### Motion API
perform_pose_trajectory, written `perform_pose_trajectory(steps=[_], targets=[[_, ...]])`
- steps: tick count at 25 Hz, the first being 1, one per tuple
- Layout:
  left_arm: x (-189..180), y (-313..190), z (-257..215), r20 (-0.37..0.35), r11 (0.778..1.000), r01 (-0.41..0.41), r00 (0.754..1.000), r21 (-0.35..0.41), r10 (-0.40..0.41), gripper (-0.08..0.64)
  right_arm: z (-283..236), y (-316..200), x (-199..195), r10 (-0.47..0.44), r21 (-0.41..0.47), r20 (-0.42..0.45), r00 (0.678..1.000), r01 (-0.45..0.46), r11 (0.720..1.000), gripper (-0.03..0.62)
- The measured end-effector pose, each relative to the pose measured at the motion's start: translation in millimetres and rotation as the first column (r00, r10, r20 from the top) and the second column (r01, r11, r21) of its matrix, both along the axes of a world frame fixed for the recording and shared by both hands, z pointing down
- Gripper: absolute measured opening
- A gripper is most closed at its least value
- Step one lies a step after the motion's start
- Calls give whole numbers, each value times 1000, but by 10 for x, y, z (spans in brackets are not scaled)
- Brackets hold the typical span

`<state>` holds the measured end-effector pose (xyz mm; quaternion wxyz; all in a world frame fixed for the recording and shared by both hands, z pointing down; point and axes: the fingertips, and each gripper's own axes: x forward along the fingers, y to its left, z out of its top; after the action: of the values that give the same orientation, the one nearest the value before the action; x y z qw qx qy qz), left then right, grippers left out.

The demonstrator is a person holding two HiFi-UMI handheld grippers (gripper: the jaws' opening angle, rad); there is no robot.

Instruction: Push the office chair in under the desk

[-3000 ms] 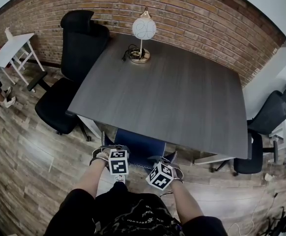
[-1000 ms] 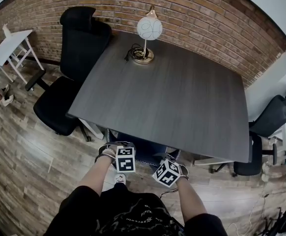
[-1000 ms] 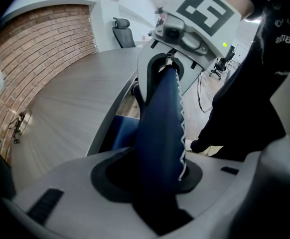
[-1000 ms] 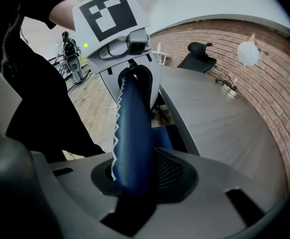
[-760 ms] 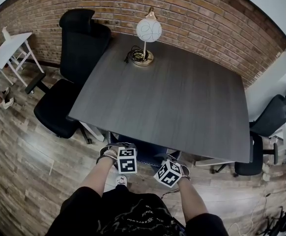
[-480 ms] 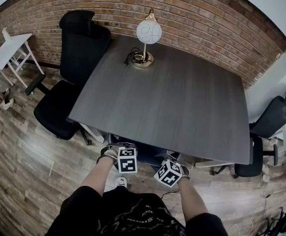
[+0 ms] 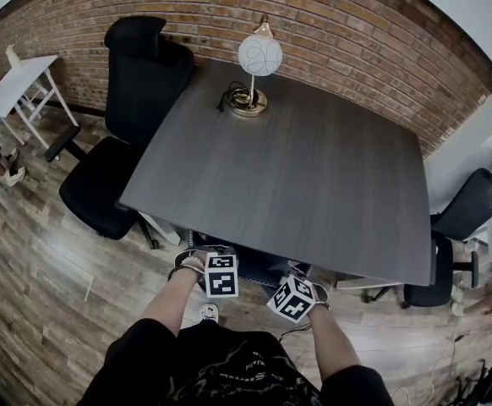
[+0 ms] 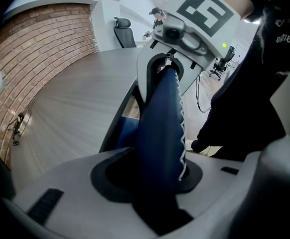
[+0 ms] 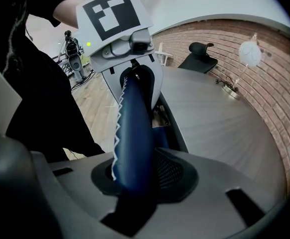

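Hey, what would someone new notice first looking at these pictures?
The big dark grey wood-grain desk fills the middle, before a red brick wall. At its near edge, the left gripper and right gripper clamp the blue padded chair back with white zigzag stitching. A brass lamp with a white globe shade stands at the far edge.

Head view above desk (image 7: pixel 297 167), gripper views close, facing across shared chair back (image 8: pixel 160 133)

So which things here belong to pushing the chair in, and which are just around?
In the job: blue chair, clamped by the left gripper and right gripper; grey desk.
Just around: lamp; black chair at left; black chair at right; white side table.
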<state>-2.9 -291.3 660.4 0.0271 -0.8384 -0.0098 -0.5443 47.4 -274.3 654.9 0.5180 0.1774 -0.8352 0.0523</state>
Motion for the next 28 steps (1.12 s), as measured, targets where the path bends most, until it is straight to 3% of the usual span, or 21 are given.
perform_pose_trajectory(steps=[20, 28], targets=[[-11, 11, 2, -3, 1000, -4, 1000, 10, 4, 152, -1, 11, -8, 13, -13, 2, 1000, -13, 1000, 118], [-15, 4, 1, -14, 999, -6, 1000, 47, 7, 150, 5, 2, -11, 34, -1, 0, 999, -34, 999, 124]])
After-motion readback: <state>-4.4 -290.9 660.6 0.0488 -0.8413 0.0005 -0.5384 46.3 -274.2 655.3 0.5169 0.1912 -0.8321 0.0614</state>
